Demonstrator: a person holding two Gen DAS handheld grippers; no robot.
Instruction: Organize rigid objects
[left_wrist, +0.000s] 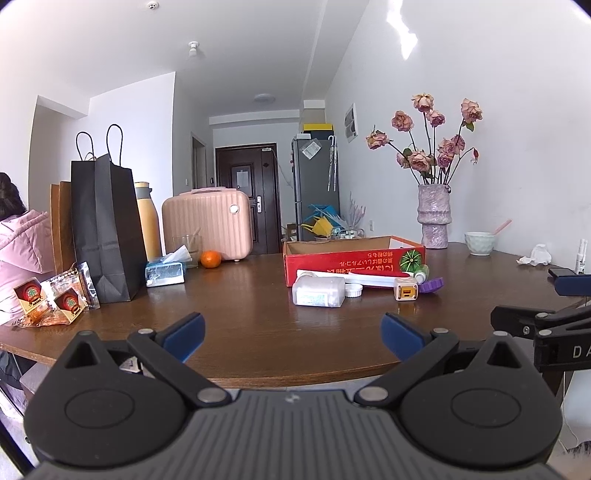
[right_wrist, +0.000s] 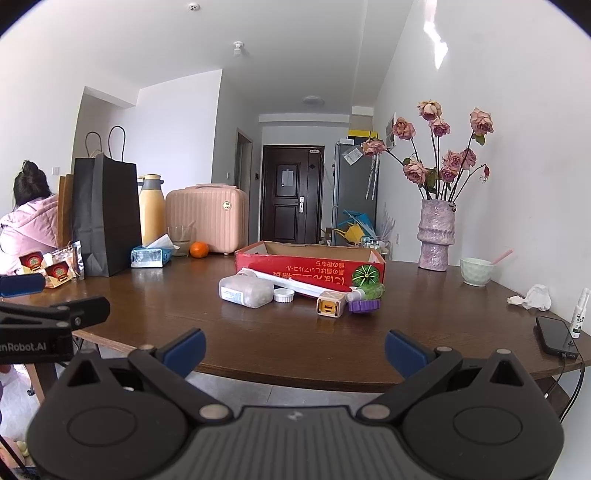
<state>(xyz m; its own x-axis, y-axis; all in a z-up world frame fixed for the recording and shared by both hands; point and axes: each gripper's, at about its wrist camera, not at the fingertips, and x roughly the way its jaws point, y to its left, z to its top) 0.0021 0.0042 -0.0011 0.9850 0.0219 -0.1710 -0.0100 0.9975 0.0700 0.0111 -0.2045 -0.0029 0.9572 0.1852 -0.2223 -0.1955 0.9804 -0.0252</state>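
With both my left tongs (left_wrist: 291, 334) and right tongs (right_wrist: 294, 350) wide and empty at the table's (right_wrist: 258, 332) near edge, reaching could knock the white bottle (right_wrist: 245, 291) into the red box (right_wrist: 310, 264).

My left gripper (left_wrist: 292, 338) & right gripper (right_wrist: 294, 350): black ribbed body, round pivot discs, silver screws, blue pads (left_wrist: 184, 334) on the jaws, white lettering on side.

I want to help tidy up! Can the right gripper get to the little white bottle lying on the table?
Probably yes. The right gripper is open, and only bare table lies between it and the white bottle.
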